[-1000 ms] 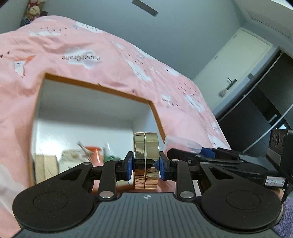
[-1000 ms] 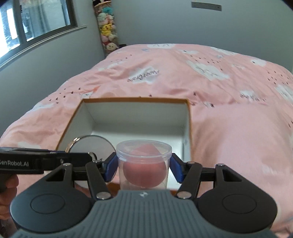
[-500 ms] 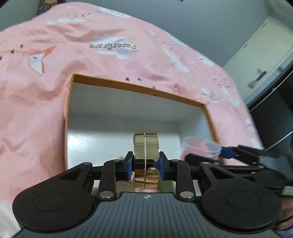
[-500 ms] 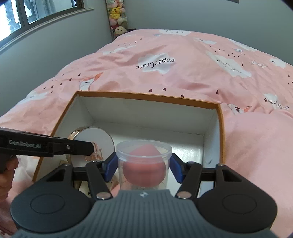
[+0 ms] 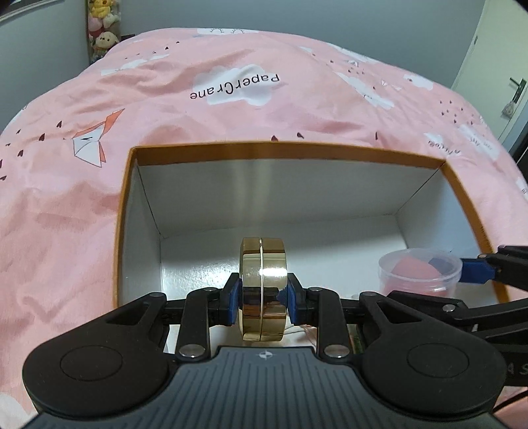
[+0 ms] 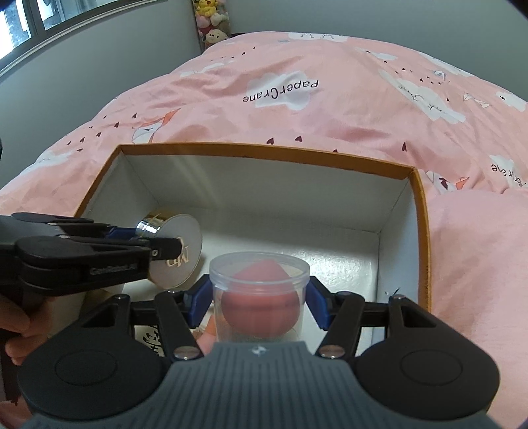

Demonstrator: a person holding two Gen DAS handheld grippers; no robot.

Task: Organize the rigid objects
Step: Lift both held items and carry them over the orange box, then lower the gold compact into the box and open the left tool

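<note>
My left gripper (image 5: 263, 298) is shut on a round gold compact (image 5: 263, 274), held on edge above the inside of an open box (image 5: 287, 148) with an orange rim and white walls. The right wrist view shows that compact (image 6: 178, 254) from the side, its pale lid facing right, with the left gripper (image 6: 155, 239) on it. My right gripper (image 6: 259, 302) is shut on a clear plastic cup with a pink sponge inside (image 6: 260, 297), held over the box (image 6: 264, 150) to the right of the compact. The cup (image 5: 419, 274) shows at the right of the left wrist view.
The box lies on a bed under a pink quilt (image 5: 231, 82) printed with clouds and paper cranes. Small items lie on the box floor beneath the grippers, mostly hidden. Plush toys (image 6: 211, 19) stand at the far wall. A hand (image 6: 13, 326) holds the left gripper's handle.
Both grippers have come forward and down over the box and tilted further down into it, each keeping its hold. The box fills more of both views.
</note>
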